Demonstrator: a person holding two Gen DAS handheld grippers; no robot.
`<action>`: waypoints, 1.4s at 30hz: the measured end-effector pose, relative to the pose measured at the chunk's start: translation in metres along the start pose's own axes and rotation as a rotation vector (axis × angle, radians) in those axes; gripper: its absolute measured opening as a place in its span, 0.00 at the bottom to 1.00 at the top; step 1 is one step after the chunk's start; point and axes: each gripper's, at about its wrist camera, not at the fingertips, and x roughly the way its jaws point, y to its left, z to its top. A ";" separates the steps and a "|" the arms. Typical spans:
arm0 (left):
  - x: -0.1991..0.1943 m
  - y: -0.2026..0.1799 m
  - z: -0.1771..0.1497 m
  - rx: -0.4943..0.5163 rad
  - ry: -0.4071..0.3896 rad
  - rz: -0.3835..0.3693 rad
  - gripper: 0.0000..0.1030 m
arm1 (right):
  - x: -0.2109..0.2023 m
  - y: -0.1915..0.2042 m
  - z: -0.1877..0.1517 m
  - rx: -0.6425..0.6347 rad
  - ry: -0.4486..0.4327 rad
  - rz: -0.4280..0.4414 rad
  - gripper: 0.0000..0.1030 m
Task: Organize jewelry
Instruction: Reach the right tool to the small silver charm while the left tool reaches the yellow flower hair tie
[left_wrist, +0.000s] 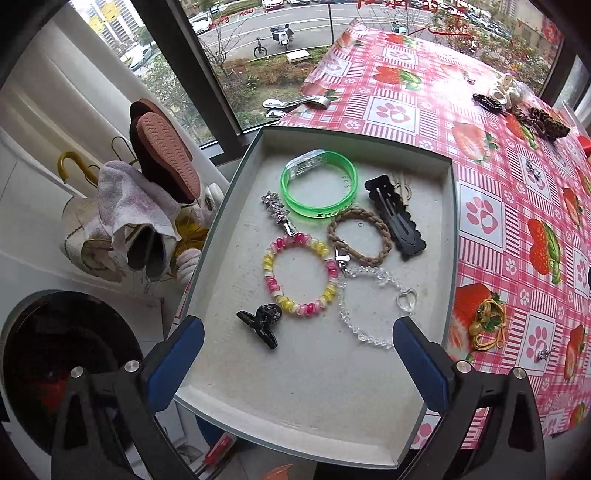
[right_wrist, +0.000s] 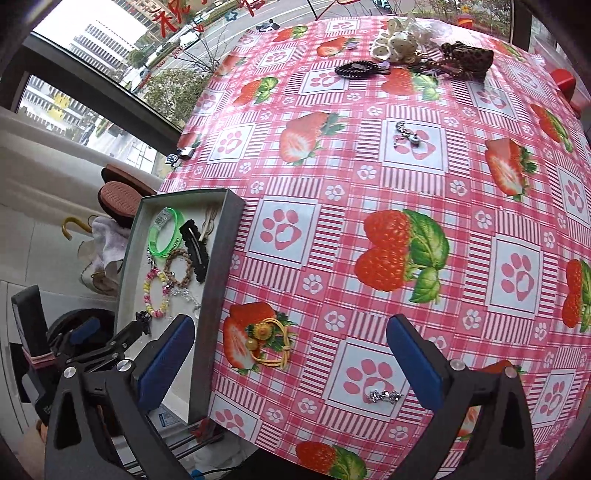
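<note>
Strawberry-print tablecloth (right_wrist: 369, 177) covers the table. Grey tray (left_wrist: 453, 236) sits at its left edge w/ green bangle (left_wrist: 319, 186), black hair clip (left_wrist: 395, 216), braided bracelet (left_wrist: 358, 230), pink-yellow bead bracelet (left_wrist: 299, 273), clear crystal bracelet (left_wrist: 365, 302), small black claw clip (left_wrist: 260, 321). Yellow hair tie (right_wrist: 267, 343) & silver charm (right_wrist: 384, 396) lie on cloth. Left gripper (left_wrist: 297, 363) spread wide over tray, empty. Right gripper (right_wrist: 290, 362) spread wide over cloth, empty.

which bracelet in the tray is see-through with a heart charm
The clear crystal bead bracelet, nearest the tray's table-side wall; the green, braided and pink-yellow ones carry no heart.
</note>
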 end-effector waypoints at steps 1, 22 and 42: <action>-0.004 -0.006 -0.001 0.020 -0.004 -0.011 1.00 | -0.003 -0.007 -0.003 0.009 0.001 -0.011 1.00; -0.011 -0.151 -0.013 0.352 0.006 -0.222 1.00 | -0.001 -0.061 -0.073 -0.054 0.088 -0.189 1.00; 0.050 -0.180 -0.014 0.383 0.117 -0.179 0.92 | 0.048 -0.047 -0.079 -0.084 0.080 -0.228 0.73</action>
